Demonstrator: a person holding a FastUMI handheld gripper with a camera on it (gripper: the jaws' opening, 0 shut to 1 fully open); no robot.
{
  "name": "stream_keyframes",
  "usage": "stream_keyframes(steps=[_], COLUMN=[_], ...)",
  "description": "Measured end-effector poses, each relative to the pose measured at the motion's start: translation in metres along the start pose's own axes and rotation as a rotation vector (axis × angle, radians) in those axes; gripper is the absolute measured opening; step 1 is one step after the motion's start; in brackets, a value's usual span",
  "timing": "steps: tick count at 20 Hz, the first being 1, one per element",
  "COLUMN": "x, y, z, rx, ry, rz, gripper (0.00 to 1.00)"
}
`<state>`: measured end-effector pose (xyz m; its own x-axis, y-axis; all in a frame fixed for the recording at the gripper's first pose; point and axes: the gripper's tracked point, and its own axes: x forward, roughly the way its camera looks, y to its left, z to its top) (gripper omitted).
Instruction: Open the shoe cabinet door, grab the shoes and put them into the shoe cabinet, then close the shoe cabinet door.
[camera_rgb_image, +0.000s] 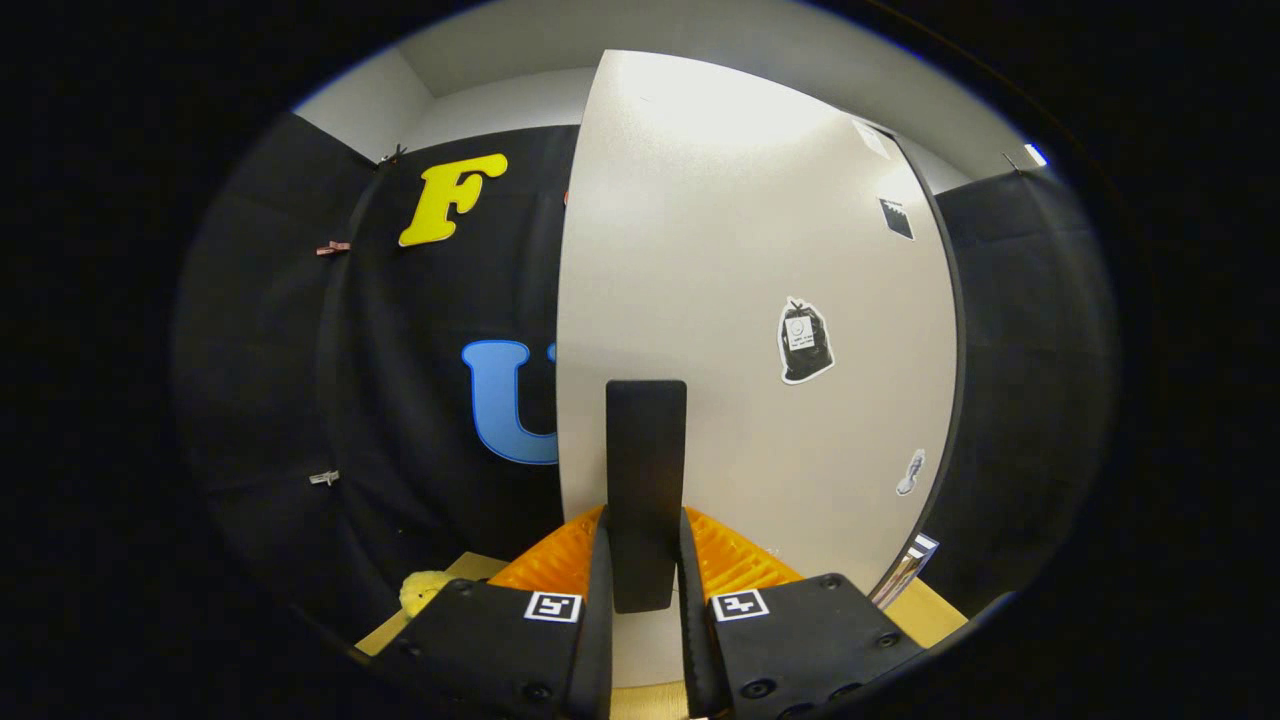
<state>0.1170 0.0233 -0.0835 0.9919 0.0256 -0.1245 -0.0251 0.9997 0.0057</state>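
Gripper view: the gripper (645, 590) has its two fingers drawn in against the black handle (646, 480), one on each flank of that upright bar, so the tool is clamped on the handle. The handle is mounted on the pale cabinet door (740, 300), which stands directly ahead of the fingers and rises well above them. The door's left edge is seen against the dark booth wall (400, 380), which suggests the panel is swung some way out of its frame, though the cabinet body itself cannot be made out, so how far it stands open cannot be told. Several stickers are on the door face, the largest a dark bag-shaped sticker (805, 342) beyond and to the right of the handle; its print is too small to make out. Below, a wooden surface (930, 610) shows on either side of the gripper, with a small yellow object (425, 590) resting on it off to the left of the fingers; what it is cannot be determined. Judgement: the step in hand is a door movement by the handle, most likely the opening. The next move calls for holding the clamp firm and drawing the handle along the arc of the hinge, without twisting, until the opening is wide enough to admit the shoes.
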Motion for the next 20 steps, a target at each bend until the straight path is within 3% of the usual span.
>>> stream_keyframes(steps=[9,20], x=[-0.071,-0.123], y=[-0.038,-0.093], z=[0.0,0.0], rx=[0.04,0.054], ry=[0.039,0.056], rz=[0.086,0.125], gripper=[0.32,0.32])
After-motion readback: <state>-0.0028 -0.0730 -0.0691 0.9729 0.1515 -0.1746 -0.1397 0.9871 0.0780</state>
